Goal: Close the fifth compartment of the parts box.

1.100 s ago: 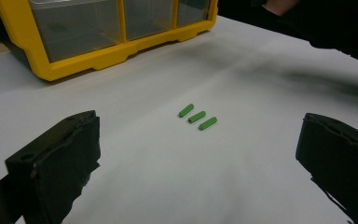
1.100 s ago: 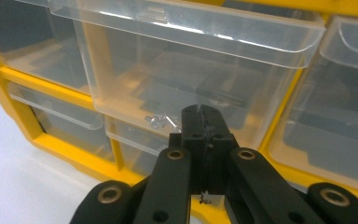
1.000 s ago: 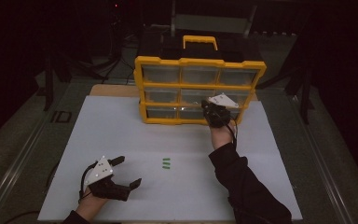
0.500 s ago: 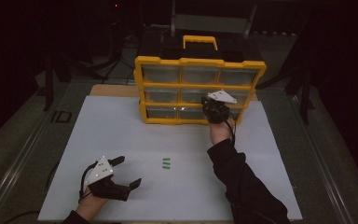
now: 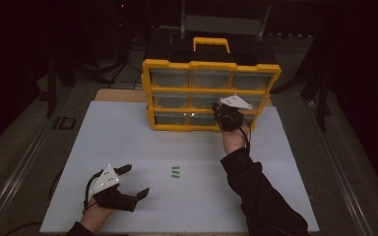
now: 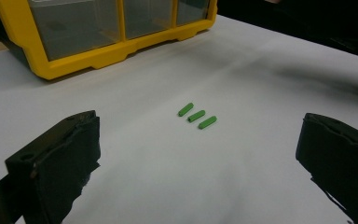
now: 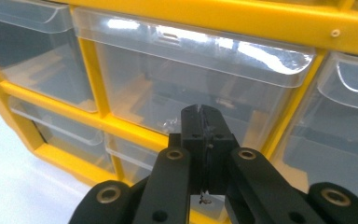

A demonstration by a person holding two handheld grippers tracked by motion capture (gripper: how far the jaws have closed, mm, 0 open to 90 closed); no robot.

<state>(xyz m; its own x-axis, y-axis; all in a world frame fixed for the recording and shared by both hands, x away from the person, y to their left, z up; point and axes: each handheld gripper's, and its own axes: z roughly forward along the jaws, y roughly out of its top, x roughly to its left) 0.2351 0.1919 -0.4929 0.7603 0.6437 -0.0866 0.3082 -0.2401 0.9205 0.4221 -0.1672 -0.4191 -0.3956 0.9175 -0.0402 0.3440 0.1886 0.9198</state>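
Observation:
A yellow drawer cabinet with clear drawers stands at the back of the white mat. My right gripper is held up against its front, jaws shut. In the right gripper view the closed tips sit at the clear face of the middle drawer; I see nothing between them. Three small green sticks lie side by side mid-mat. My left gripper rests low at the front left, open and empty, with the green sticks a short way ahead of its jaws.
The cabinet has a yellow carry handle on top and a black body behind. A grey table frame runs around the mat. Dark stands and cables fill the background.

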